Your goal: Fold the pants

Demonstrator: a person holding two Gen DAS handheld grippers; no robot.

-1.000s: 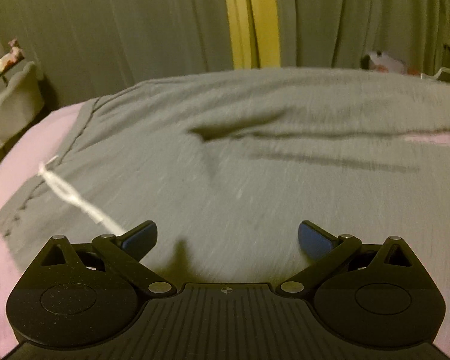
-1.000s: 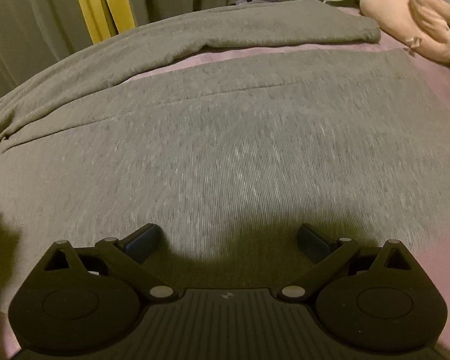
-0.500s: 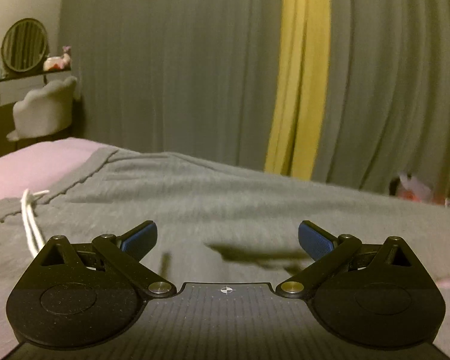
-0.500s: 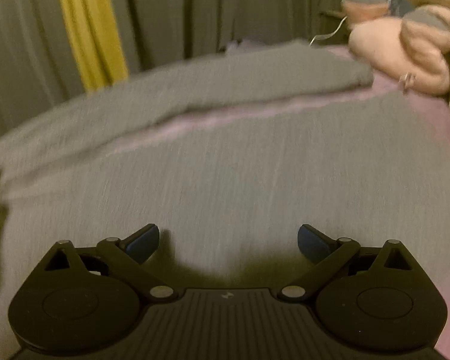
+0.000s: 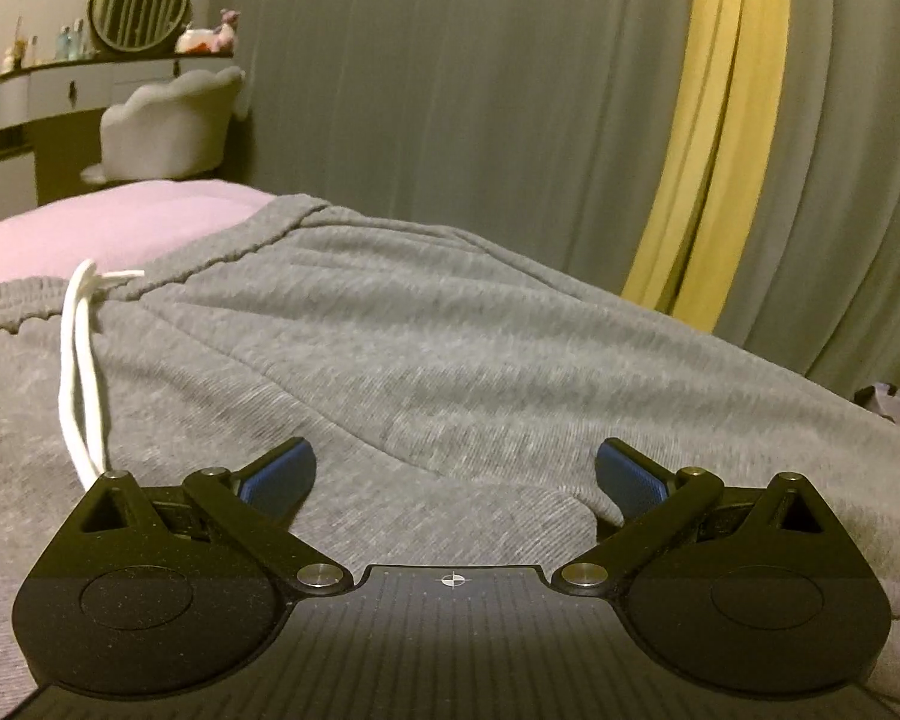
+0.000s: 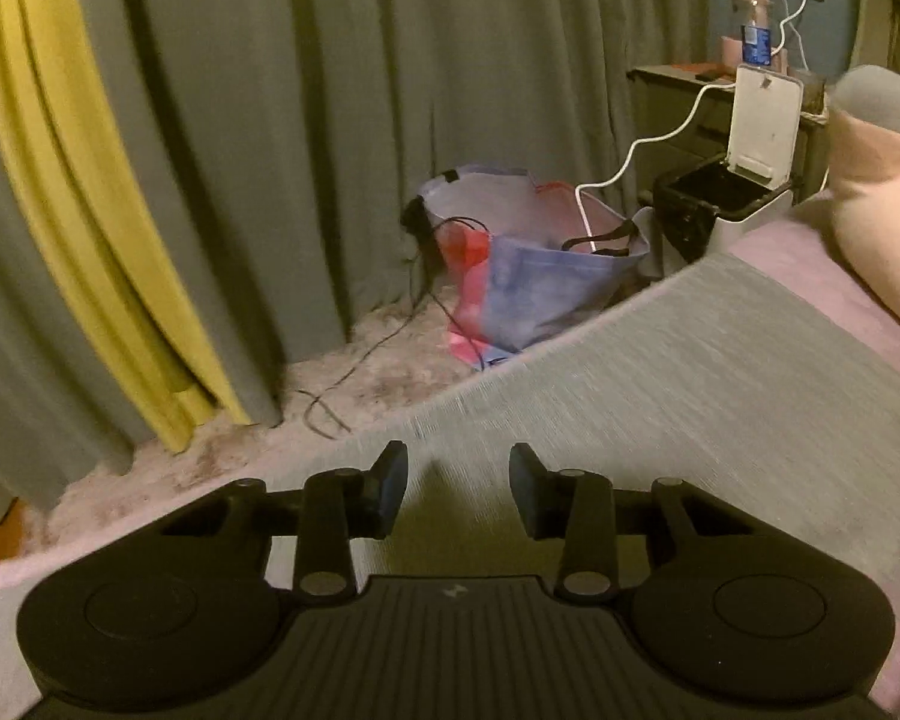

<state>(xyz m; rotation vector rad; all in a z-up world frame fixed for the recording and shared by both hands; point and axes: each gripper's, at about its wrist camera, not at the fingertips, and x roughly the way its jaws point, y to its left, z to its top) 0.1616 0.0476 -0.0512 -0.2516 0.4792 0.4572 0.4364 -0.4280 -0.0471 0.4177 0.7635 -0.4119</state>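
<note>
Grey sweatpants [image 5: 426, 360] lie spread on a pink bed [image 5: 120, 222], waistband at the left with a white drawstring [image 5: 81, 372]. My left gripper [image 5: 456, 480] is wide open, low over the pants near the waistband, with a fold of grey cloth between its blue fingers. In the right wrist view a pant leg [image 6: 720, 384] runs to the bed's far edge. My right gripper [image 6: 456, 489] hovers over it near that edge, its jaws partly closed with a gap, holding nothing.
Grey and yellow curtains [image 6: 210, 150] hang behind the bed. A colourful bag [image 6: 528, 276], cables and a bin [image 6: 726, 204] stand on the carpet beyond the edge. A pink plush toy [image 6: 882, 216] lies at the right. A vanity with mirror and chair [image 5: 162, 120] is far left.
Both grippers have tilted up and moved toward the pants' far side. The right gripper's jaws have narrowed from wide open. The left stays wide open.
</note>
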